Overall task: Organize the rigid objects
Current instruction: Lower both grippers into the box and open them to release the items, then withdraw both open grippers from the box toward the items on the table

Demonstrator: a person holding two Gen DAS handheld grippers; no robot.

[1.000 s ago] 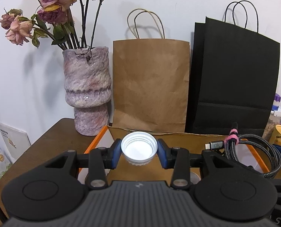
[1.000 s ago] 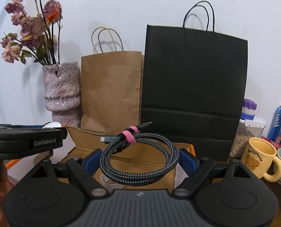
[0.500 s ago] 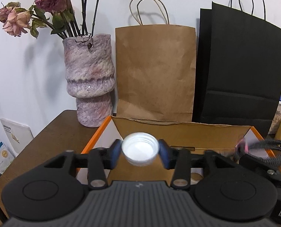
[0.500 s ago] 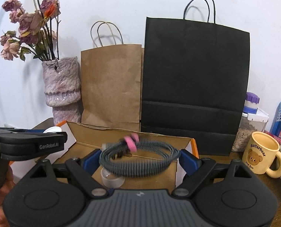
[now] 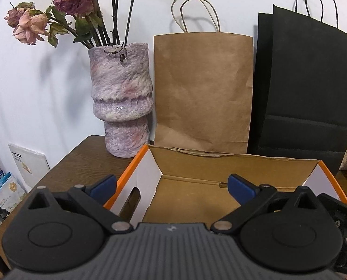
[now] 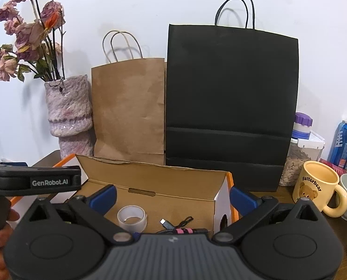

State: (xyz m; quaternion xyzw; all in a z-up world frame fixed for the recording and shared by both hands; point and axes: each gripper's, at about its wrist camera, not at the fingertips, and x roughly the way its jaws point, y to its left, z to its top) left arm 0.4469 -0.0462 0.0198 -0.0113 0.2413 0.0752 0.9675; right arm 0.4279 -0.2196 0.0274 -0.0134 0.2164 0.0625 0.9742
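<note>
Nearest the lens, the left gripper (image 5: 171, 185) hangs with its jaws spread wide and nothing between the blue pads; the right gripper (image 6: 172, 198) likewise stands open and empty. Both sit over the open cardboard box (image 6: 150, 175) on the table (image 5: 80, 154).

In the right wrist view, a coiled cable (image 6: 180, 229) lies on the box floor at about 6 o'clock, mostly hidden under the gripper body. Its pink strap shows, and its plug end points toward 10 o'clock; the visible stretch runs roughly from 3 to 9 o'clock, across the box's length. Just beside it, toward 9 o'clock, a roll of clear tape (image 6: 132, 219) stands on its flat face, hole up. A white cap is not visible in either view, so whether it rests in the box cannot be told.

The step in hand looks like a release into the box. To finish it well, each gripper should rise straight up with jaws kept wide, so a pad does not catch the cable loop or clip the orange-edged wall (image 5: 136, 163), then swing out toward the next loose item.

Farther back stand a marbled vase (image 5: 121, 98) at 10 o'clock, a brown paper bag (image 5: 202, 93) at 12, and a black paper bag (image 6: 231, 102). A bear mug (image 6: 316, 191) sits at 3 o'clock.
</note>
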